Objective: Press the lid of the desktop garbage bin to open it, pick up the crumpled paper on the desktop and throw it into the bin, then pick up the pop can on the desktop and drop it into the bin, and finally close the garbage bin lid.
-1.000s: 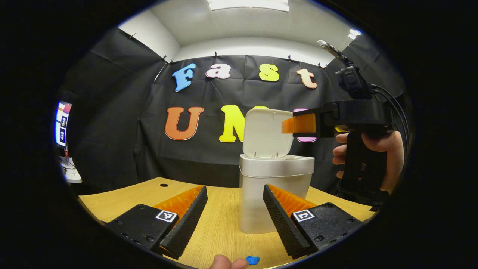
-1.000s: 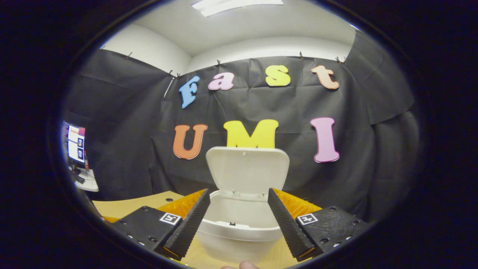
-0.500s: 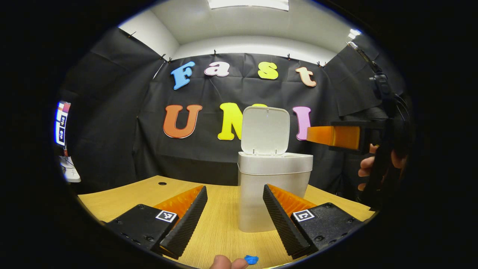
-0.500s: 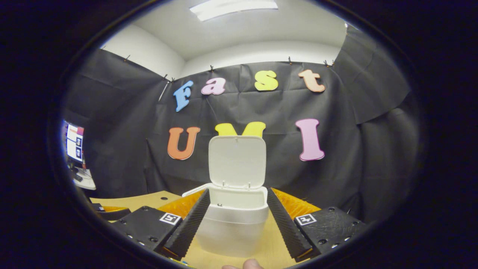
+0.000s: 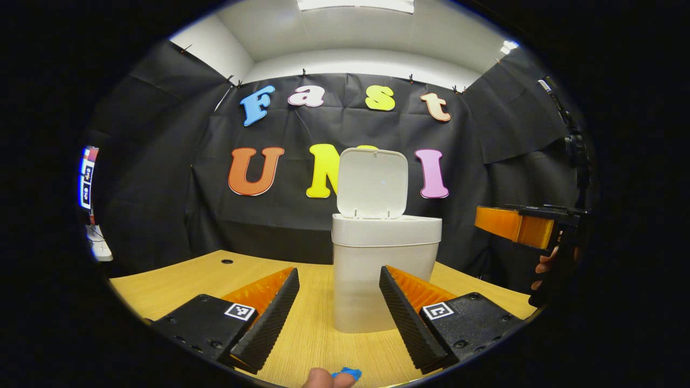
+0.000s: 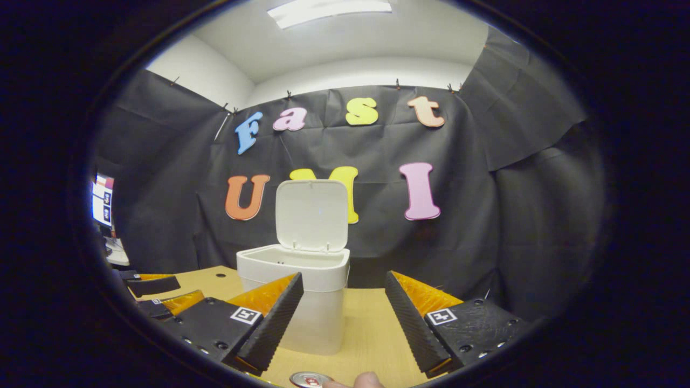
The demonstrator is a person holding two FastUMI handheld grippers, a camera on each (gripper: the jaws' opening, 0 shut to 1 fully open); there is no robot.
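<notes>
Pop can [image 6: 311, 380], just its top peeking below the right tool [image 6: 344, 312]: light, thin-walled, slippery, best pinched mid-body. Bin [image 6: 299, 293] stands on the tabletop [image 5: 178, 280], lid [image 6: 311, 215] upright. Both tools, left tool [image 5: 338, 310] included, gape empty.

Bright, even light from a ceiling panel [image 5: 356, 5] overhead, blown out to white glare in both views. Fisheye bends walls and table [image 5: 318, 334] edges hard toward the rim. Centre sharp; soft shadows; dark cloth swallows light.
</notes>
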